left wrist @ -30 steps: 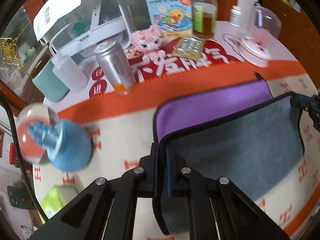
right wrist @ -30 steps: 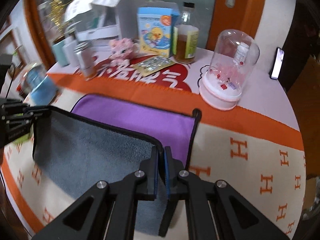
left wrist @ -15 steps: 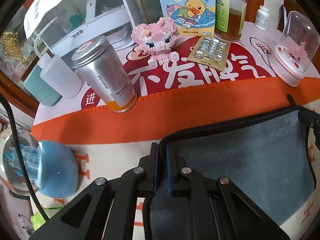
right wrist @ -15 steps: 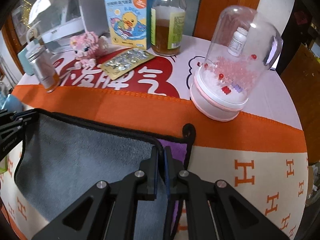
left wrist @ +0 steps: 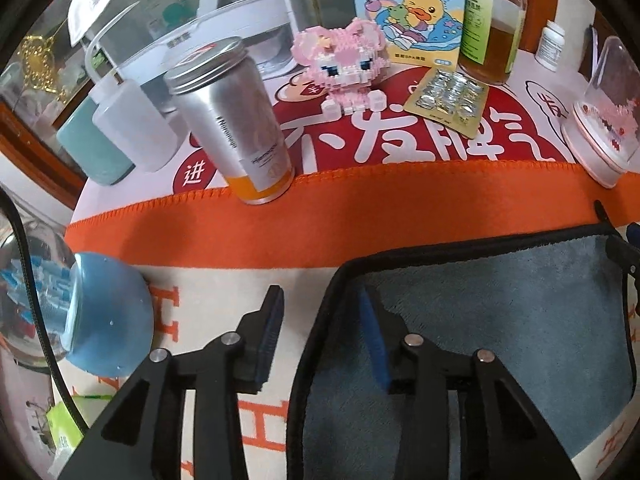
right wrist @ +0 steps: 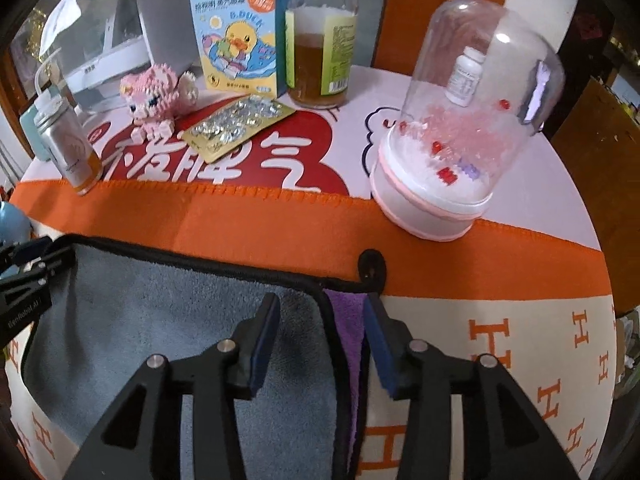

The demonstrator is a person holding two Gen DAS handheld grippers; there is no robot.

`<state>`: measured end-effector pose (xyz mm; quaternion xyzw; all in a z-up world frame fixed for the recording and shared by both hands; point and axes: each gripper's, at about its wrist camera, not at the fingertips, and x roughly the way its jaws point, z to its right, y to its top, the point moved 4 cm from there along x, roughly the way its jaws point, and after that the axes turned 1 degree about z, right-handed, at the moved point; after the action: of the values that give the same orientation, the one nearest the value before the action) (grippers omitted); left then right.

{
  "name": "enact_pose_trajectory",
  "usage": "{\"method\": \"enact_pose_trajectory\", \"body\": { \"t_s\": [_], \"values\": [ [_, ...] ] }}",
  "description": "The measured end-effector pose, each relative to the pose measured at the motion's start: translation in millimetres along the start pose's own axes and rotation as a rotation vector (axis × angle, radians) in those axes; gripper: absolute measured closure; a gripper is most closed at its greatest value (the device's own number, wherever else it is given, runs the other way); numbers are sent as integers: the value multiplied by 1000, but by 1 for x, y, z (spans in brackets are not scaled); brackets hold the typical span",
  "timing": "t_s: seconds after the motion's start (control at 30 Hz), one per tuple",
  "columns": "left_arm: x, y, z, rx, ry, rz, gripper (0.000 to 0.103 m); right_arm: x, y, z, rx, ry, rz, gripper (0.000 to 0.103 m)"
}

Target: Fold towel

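The towel (left wrist: 500, 320) lies folded on the orange and cream table cloth, grey side up with a black hem; a purple strip (right wrist: 346, 332) of its lower layer shows at the right edge. My left gripper (left wrist: 320, 320) is open over the towel's far left corner, which lies between its fingers. My right gripper (right wrist: 320, 324) is open over the far right corner, beside the black hanging loop (right wrist: 372, 266). Each gripper shows at the edge of the other's view.
Just beyond the towel stand a silver can (left wrist: 236, 128), a pink brick figure (left wrist: 344, 64), a blister pack (left wrist: 448, 100), a duck box (right wrist: 236, 28), a bottle (right wrist: 320, 40) and a glass dome (right wrist: 460, 120). A blue globe (left wrist: 100, 312) sits left.
Both grippers carried the near edge forward over the purple side, laid it on the far edge, then opened and let go of the corners.
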<state>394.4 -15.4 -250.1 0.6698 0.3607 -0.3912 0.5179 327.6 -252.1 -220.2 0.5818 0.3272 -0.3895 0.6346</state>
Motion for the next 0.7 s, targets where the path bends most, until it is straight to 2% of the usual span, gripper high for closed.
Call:
{"method": "enact_pose_trajectory", "body": {
  "t_s": [0.1,0.17,0.23,0.3,0.43,0.57,0.7],
  "values": [
    [-7,-2,-2,-14,-12,11,38,-7,1,-2,-1,4,6,59],
    [-14,-5,-1,-18,-25,21,32,-12,1,-4,0,10,12,59],
    [-20,-8,0,-20,-33,24,31,-17,0,-7,0,19,15,59],
    [-25,-12,2,-20,-44,22,23,-23,-2,-11,-1,25,15,59],
    [-40,-23,5,-27,-66,27,19,-34,-8,-18,-1,29,22,59],
    [-57,-33,3,-44,-97,31,10,-47,-18,-24,8,38,15,59],
    [-84,-44,1,-46,-112,64,2,-68,-29,-31,9,54,23,59]
  ]
}}
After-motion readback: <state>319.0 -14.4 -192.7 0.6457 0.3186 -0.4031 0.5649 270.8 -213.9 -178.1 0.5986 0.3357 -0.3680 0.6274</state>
